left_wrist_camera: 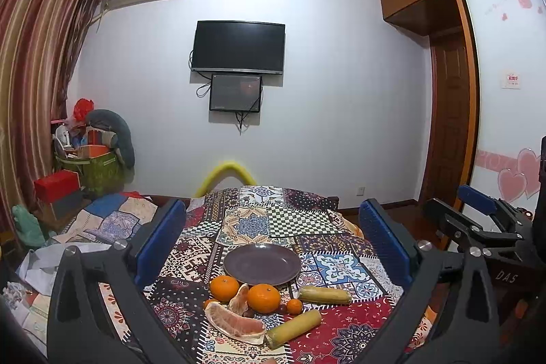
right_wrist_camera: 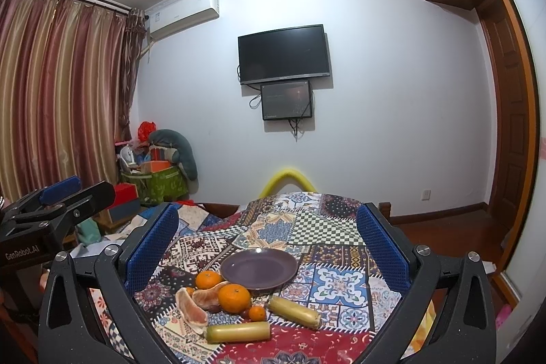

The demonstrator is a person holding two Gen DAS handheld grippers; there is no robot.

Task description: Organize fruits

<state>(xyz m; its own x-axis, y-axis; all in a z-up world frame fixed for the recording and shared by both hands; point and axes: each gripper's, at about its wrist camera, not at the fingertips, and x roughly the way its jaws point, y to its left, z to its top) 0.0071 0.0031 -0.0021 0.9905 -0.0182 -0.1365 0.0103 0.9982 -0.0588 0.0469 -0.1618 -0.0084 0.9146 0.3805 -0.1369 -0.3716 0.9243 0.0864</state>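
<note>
An empty purple plate (left_wrist_camera: 262, 264) (right_wrist_camera: 258, 269) sits on a patchwork-covered table (left_wrist_camera: 341, 265). In front of it lie two large oranges (left_wrist_camera: 263, 298) (right_wrist_camera: 234, 297), a small orange (left_wrist_camera: 294, 306), peeled pomelo wedges (left_wrist_camera: 235, 323) (right_wrist_camera: 191, 307) and two yellow sugarcane pieces (left_wrist_camera: 293, 329) (right_wrist_camera: 238, 331). My left gripper (left_wrist_camera: 273, 248) is open and empty, above and short of the fruit. My right gripper (right_wrist_camera: 269, 248) is open and empty, likewise held back from the fruit. Each gripper shows at the other view's edge.
A green box of clutter (left_wrist_camera: 92, 166) and red boxes stand by the curtain at the left. A yellow foam arch (left_wrist_camera: 225, 174) rises behind the table. A TV hangs on the far wall. A wooden wardrobe and door (left_wrist_camera: 450, 125) are at the right.
</note>
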